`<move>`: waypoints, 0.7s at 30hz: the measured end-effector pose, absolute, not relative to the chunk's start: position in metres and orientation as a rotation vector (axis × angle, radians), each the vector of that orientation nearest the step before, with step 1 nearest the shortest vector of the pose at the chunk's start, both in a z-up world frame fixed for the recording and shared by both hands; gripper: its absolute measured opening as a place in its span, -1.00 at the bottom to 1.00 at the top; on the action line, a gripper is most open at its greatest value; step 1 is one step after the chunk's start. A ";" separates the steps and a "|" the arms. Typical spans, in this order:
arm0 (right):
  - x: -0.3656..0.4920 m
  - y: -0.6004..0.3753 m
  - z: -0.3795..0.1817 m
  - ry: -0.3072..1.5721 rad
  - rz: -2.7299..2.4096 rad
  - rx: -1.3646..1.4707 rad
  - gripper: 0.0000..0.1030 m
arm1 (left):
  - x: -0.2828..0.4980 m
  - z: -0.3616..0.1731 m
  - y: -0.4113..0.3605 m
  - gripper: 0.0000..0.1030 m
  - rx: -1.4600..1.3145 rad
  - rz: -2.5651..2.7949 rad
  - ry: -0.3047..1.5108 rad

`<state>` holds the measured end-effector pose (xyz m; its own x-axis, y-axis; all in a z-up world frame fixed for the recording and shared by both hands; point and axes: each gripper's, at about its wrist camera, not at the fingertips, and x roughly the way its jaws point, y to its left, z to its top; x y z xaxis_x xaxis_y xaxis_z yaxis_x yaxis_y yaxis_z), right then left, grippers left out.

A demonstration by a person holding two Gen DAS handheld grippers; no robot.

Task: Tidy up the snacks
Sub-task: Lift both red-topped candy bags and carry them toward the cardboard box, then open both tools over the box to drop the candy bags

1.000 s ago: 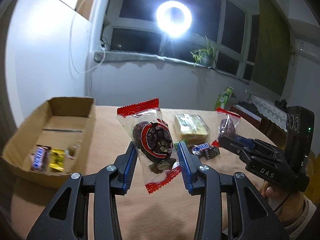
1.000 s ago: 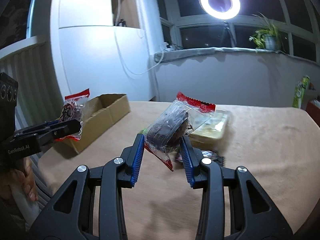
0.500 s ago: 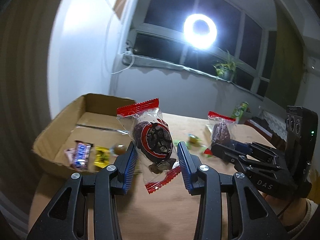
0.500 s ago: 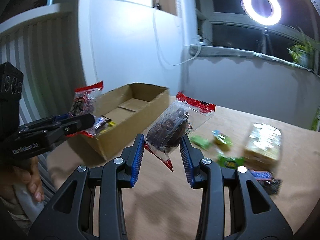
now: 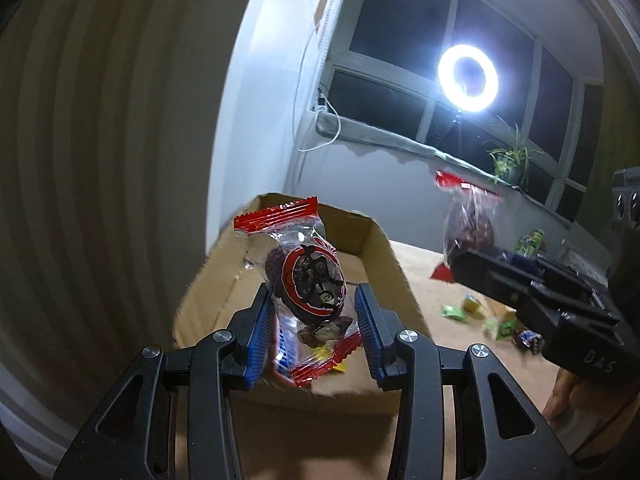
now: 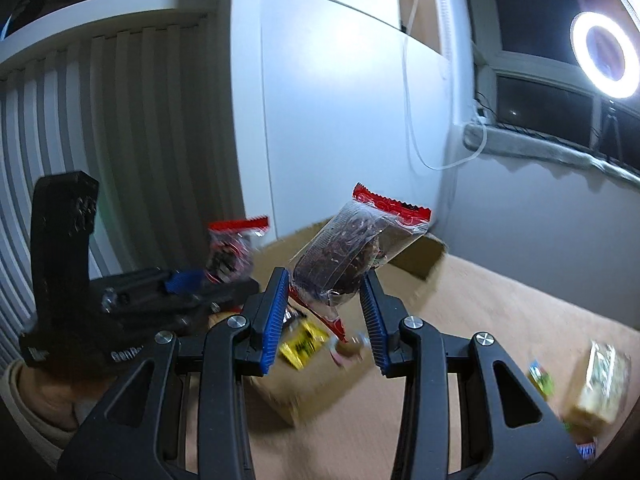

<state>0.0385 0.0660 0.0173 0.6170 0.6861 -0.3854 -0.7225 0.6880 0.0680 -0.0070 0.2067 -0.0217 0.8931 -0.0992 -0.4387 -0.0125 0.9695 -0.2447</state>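
- The box (image 5: 376, 240) sits on the bench (image 5: 424, 276), at its left end.
- The left tongs (image 5: 316, 332) hold a packet (image 5: 306, 276) above the box.
- The right tongs (image 6: 324, 312) hold a second packet (image 6: 352, 256) over the box's near corner, right of the left tongs.
- Bars (image 6: 304, 342) lie in the box.
- Loose snacks (image 5: 472, 312) lie on the bench, right of the box.

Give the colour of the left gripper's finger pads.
Blue, ribbed pads; clearest in the left wrist view.
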 end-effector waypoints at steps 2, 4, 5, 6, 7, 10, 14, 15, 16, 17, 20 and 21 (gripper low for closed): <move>0.045 0.077 0.014 0.415 0.836 -0.107 -0.14 | -0.001 -0.025 0.207 -0.22 -0.245 -0.042 0.479; 0.049 0.087 0.007 0.452 0.849 -0.139 0.15 | 0.002 -0.030 0.209 0.05 -0.242 -0.032 0.500; 0.051 0.087 0.005 0.455 0.845 -0.130 0.25 | 0.002 -0.033 0.209 0.39 -0.244 -0.019 0.509; 0.051 0.085 0.002 0.458 0.840 -0.116 0.29 | 0.000 -0.034 0.209 0.48 -0.243 -0.008 0.509; 0.051 0.082 0.001 0.460 0.835 -0.104 0.32 | -0.004 -0.036 0.210 0.54 -0.249 -0.002 0.501; 0.052 0.068 -0.001 0.451 0.800 -0.088 0.32 | -0.011 -0.037 0.211 0.54 -0.258 0.000 0.496; 0.053 0.047 0.000 0.453 0.754 -0.063 0.33 | -0.015 -0.031 0.214 0.55 -0.267 -0.013 0.489; 0.053 0.044 0.001 0.455 0.746 -0.061 0.33 | -0.018 -0.027 0.214 0.55 -0.267 -0.017 0.481; 0.053 0.041 0.004 0.454 0.736 -0.062 0.33 | -0.019 -0.024 0.215 0.55 -0.267 -0.022 0.478; 0.052 0.038 0.006 0.452 0.727 -0.064 0.33 | -0.017 -0.023 0.216 0.55 -0.267 -0.024 0.477; 0.050 0.030 0.014 0.438 0.708 -0.057 0.43 | -0.019 -0.015 0.217 0.55 -0.267 -0.028 0.465; 0.049 0.028 0.017 0.434 0.703 -0.052 0.46 | -0.021 -0.011 0.218 0.55 -0.265 -0.029 0.460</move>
